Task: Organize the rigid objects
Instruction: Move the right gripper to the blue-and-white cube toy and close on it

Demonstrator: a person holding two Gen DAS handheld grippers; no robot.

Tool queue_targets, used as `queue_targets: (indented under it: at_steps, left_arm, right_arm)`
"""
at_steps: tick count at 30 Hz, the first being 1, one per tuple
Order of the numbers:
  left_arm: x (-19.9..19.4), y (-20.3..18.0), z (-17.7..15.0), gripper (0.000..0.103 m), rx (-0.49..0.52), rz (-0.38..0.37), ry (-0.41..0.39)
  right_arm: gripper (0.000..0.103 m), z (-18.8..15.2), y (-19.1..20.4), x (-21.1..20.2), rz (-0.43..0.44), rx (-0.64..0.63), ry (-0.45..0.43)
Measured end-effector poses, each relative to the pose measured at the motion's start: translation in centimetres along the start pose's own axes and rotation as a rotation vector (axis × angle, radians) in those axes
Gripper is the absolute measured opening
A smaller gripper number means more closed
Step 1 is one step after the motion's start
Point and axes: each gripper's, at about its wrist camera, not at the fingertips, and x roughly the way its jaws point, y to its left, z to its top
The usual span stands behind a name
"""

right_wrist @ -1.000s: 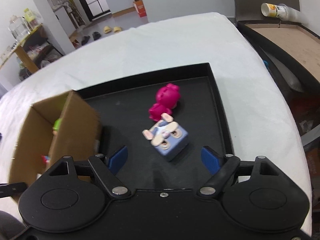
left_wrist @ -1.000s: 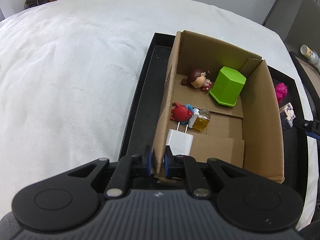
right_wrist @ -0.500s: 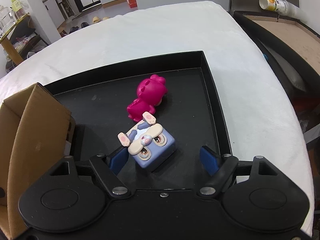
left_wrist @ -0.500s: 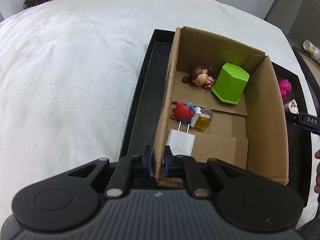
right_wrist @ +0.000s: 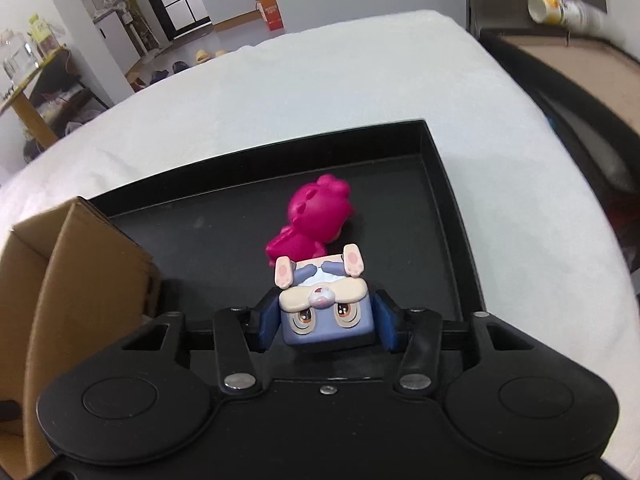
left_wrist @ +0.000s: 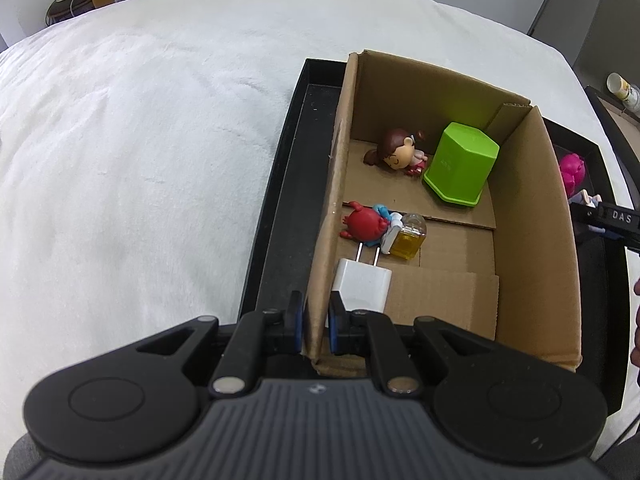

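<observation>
My left gripper (left_wrist: 315, 328) is shut on the near left wall of the cardboard box (left_wrist: 532, 248), which stands in a black tray (left_wrist: 280, 200). In the box lie a white charger (left_wrist: 362, 286), a red crab toy (left_wrist: 362, 224), a small yellow bottle (left_wrist: 408, 238), a brown-haired doll (left_wrist: 396, 152) and a green block (left_wrist: 460, 164). My right gripper (right_wrist: 326, 322) is shut on a blue rabbit cube toy (right_wrist: 324, 308) just above the tray floor (right_wrist: 224, 236). A pink figure (right_wrist: 316, 216) lies right behind the cube.
The tray sits on a white fluffy cloth (left_wrist: 140, 140). The box's corner (right_wrist: 80, 264) shows at the left of the right wrist view. The tray's far rim (right_wrist: 420, 128) and right rim lie close to the pink figure. A paper cup (right_wrist: 560, 10) lies beyond the table.
My right gripper has moved forward onto the rabbit cube and closed on it; it was open before. My left gripper keeps its hold on the box wall.
</observation>
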Motion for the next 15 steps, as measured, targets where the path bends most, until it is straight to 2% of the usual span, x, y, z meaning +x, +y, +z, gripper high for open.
queue_targets:
  at_steps: [5,15]
  left_arm:
    - [0.0,-0.1,-0.1,0.011,0.005,0.004,-0.002]
    - [-0.2,0.4,-0.3,0.011,-0.014,-0.021,-0.013]
  right_arm:
    - [0.047,-0.5,0.4,-0.8,-0.013,-0.053,0.032]
    - [0.046,-1.0,0.8,-3.2,-0.017,-0.076,0.042]
